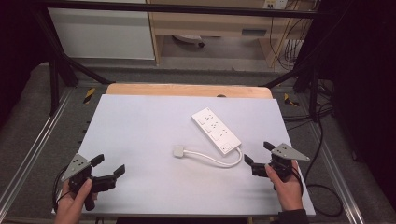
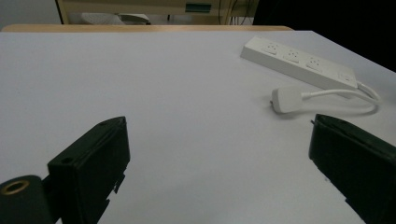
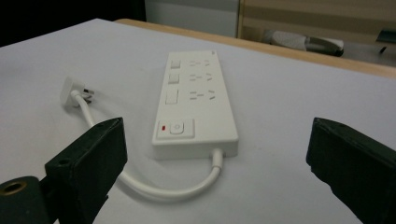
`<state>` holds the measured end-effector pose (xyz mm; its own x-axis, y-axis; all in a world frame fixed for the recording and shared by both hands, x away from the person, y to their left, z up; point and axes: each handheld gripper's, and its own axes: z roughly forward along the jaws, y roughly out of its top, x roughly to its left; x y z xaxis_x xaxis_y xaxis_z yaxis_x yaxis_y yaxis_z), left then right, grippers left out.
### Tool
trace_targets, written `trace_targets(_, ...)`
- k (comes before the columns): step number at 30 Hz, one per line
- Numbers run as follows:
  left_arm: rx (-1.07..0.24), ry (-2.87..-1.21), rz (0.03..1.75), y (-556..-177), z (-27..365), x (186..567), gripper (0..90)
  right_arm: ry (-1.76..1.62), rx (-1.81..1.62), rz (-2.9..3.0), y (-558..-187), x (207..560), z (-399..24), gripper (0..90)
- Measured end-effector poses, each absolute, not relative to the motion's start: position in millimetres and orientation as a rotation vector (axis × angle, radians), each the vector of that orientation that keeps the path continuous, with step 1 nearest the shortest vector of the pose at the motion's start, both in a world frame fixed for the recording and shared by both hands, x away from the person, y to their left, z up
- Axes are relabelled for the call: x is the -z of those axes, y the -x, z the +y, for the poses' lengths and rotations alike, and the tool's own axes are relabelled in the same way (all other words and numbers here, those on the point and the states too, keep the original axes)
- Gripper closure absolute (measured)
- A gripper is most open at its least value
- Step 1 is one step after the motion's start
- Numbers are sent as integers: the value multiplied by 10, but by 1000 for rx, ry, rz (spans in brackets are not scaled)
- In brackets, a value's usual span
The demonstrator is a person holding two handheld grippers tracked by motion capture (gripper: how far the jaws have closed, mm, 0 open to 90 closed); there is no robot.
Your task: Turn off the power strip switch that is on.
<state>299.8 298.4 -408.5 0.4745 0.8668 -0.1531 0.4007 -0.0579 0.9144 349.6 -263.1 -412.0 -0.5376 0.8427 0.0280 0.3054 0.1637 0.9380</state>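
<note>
A white power strip (image 1: 216, 130) (image 2: 299, 63) (image 3: 196, 105) lies at an angle on the white table top (image 1: 149, 140), right of centre. Its short white cable (image 1: 219, 161) (image 3: 163, 189) loops round to a white plug (image 1: 179, 151) (image 2: 286, 99) (image 3: 70, 92) lying flat to the strip's left. My left gripper (image 1: 108, 165) (image 2: 219, 158) rests at the near left corner, open and empty, facing the plug from afar. My right gripper (image 1: 258, 153) (image 3: 217, 163) sits just beyond the strip's switch end, open, with nothing between its jaws.
A wooden board edge (image 1: 187, 89) runs along the table's far side. Black frame bars (image 1: 60, 65) and metal rails (image 1: 28, 158) flank the table. Loose cables (image 1: 322, 186) lie on the floor at the right. Cabinets (image 1: 102, 32) stand behind.
</note>
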Motion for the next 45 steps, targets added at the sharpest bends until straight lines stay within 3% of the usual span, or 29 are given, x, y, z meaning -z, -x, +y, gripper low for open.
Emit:
trace_targets(15, -550, -1669, 1098, -2996, 2973, 4083, 51, -1069, -1378, 1925, -3440, 4004, -2518, 48)
trace_targets(21, -546, -1681, 1091, -2993, 2965, 4090, 52, -1051, -1378, 1952, -3435, 3993, -2435, 142)
trace_targets(22, -546, -1680, 1091, -2992, 2966, 4089, 51, -1048, -1380, 1960, -3437, 3989, -2410, 202)
trace_targets(27, -550, -1684, 1089, -2996, 2956, 4090, 51, -1053, -1367, 1957, -3430, 3964, -2376, 310)
trace_targets(28, -551, -1688, 1088, -2993, 2957, 4088, 51, -1052, -1378, 1943, -3424, 3945, -2376, 384)
trace_targets(32, -555, -1691, 1088, -2996, 2955, 4092, 51, -1041, -1365, 1942, -3432, 3922, -2366, 514)
trace_targets(33, -555, -1688, 1089, -2997, 2958, 4093, 51, -1041, -1365, 1942, -3432, 3922, -2366, 514)
trace_targets(34, -556, -1685, 1092, -2997, 2964, 4094, 51, -1051, -1361, 1930, -3450, 3912, -2363, 586)
trace_targets(45, -552, -1691, 1108, -2997, 2954, 4105, 51, -1000, -1404, 1917, -3692, 3778, -2237, 796)
